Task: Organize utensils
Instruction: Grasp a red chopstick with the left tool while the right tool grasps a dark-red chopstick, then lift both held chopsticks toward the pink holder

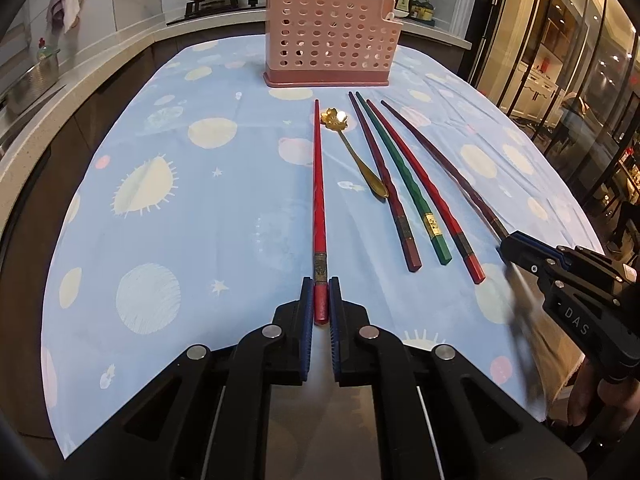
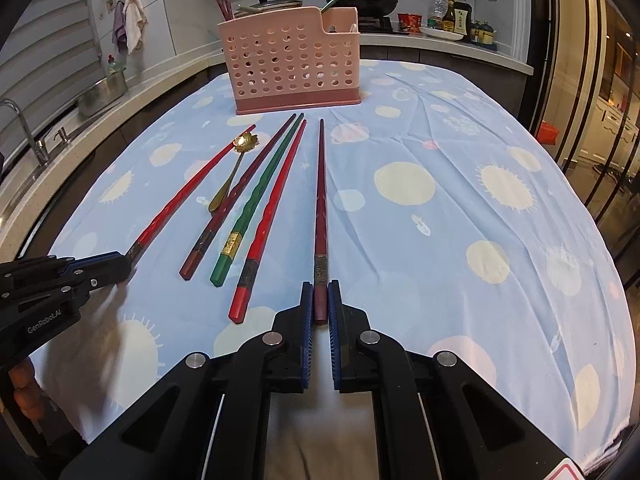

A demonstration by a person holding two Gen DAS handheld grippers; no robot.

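The left gripper (image 1: 320,300) clamps the near end of the bright red chopstick (image 1: 319,200). The right gripper (image 2: 320,304) clamps the dark red chopstick (image 2: 320,200). Both chopsticks lie on the tablecloth (image 1: 200,220), with the pink holder (image 1: 330,36) at the far end. Risk: end-gripped sticks pivot on lifting and strike the holder rim.

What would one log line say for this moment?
left hand-held gripper: shut on bright red chopstick | right hand-held gripper: shut on dark maroon chopstick | both on cloth
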